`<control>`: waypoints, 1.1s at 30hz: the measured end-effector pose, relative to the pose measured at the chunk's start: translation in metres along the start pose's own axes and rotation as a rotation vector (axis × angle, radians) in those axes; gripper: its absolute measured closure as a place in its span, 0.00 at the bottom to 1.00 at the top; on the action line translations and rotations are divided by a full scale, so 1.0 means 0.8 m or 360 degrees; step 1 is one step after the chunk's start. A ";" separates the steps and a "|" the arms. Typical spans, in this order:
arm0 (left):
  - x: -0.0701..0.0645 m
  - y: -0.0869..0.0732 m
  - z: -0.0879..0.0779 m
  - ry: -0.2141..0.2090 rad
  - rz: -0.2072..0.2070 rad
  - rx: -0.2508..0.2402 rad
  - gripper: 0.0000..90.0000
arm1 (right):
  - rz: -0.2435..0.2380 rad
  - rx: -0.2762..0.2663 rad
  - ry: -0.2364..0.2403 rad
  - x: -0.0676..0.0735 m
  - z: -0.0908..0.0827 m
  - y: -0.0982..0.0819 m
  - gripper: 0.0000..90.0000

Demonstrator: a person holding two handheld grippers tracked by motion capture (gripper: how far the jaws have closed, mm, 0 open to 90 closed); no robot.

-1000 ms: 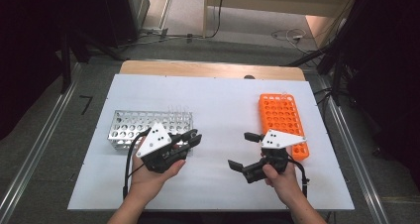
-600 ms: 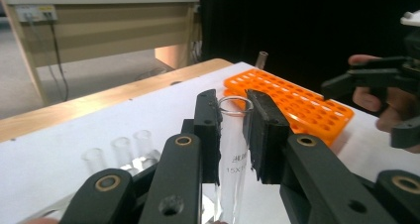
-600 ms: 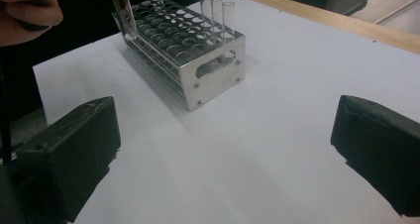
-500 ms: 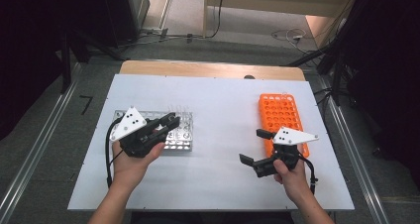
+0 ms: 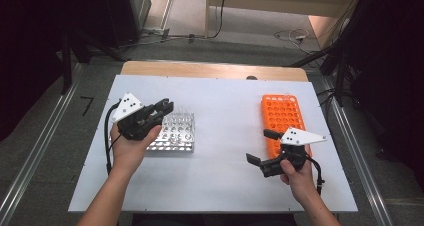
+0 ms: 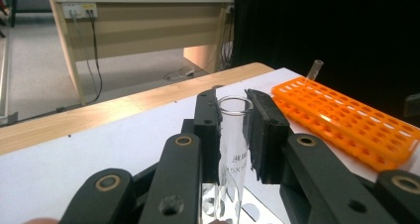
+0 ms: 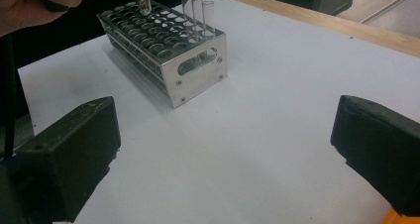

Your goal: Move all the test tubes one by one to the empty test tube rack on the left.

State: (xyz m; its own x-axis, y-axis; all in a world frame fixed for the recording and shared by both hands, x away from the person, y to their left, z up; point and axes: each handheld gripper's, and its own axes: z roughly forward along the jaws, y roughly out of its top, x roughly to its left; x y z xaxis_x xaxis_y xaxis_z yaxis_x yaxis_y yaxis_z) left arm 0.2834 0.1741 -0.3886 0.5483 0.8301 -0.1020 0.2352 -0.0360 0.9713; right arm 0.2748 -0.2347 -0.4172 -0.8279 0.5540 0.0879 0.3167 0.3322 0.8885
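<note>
Take the metal rack [image 5: 175, 131] on the white surface [image 5: 225, 111] as your landmark. Your left claw [image 5: 162, 107] hangs over the rack's near-left part, clenched on a clear glass test tube [image 6: 232, 149] that stands upright between the jaws. In the right gripper view the tube's rounded bottom is just above the rack's holes; whether it has entered one cannot be told. Three more tubes [image 7: 194, 8] stand upright in a row at the rack's far side. Well to the right of the rack lies an orange rack [image 5: 285, 118], with a single tube [image 6: 314, 69] at its far end. Your right claw [image 5: 265, 148] sits between the two racks, closer to the orange one, its jaws spread wide and gripping nothing.
</note>
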 end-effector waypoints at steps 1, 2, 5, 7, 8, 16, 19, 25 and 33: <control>0.002 0.000 0.002 0.0008 -0.0003 -0.0003 0.85 | -0.0001 0.0000 -0.0004 0.000 0.000 0.000 0.00; 0.005 0.000 0.005 0.0024 -0.0007 -0.0003 0.85 | 0.0000 0.0000 -0.0005 0.000 0.000 0.000 0.00; 0.013 -0.001 0.011 0.0053 -0.0012 -0.0005 0.85 | 0.0001 -0.0001 -0.0006 -0.001 -0.001 -0.001 0.00; 0.018 -0.002 0.015 0.0075 -0.0019 0.0002 0.85 | 0.0001 -0.0001 -0.0009 -0.002 -0.001 -0.001 0.00; 0.021 -0.003 0.017 0.0090 -0.0025 -0.0002 0.85 | 0.0003 -0.0001 -0.0011 -0.002 -0.001 -0.001 0.00; 0.036 -0.009 0.031 0.0174 -0.0041 0.0005 0.85 | 0.0003 0.0002 -0.0017 -0.003 -0.002 -0.001 0.00; 0.040 -0.011 0.037 0.0198 -0.0048 0.0014 0.85 | 0.0002 0.0001 -0.0018 -0.003 -0.002 -0.001 0.00; 0.043 -0.016 0.047 0.0226 -0.0047 0.0047 0.85 | 0.0003 0.0000 -0.0022 -0.004 -0.004 -0.001 0.00; 0.044 -0.024 0.055 0.0265 -0.0034 0.0118 0.84 | 0.0008 -0.0003 -0.0025 -0.004 -0.004 -0.002 0.00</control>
State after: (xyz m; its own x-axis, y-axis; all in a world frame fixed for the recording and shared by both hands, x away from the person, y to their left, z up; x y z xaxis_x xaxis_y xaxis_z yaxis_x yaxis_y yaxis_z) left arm 0.3330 0.1795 -0.4204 0.4036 0.9115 -0.0797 0.3072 -0.0529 0.9502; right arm 0.2755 -0.2396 -0.4171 -0.8189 0.5676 0.0852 0.3198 0.3280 0.8889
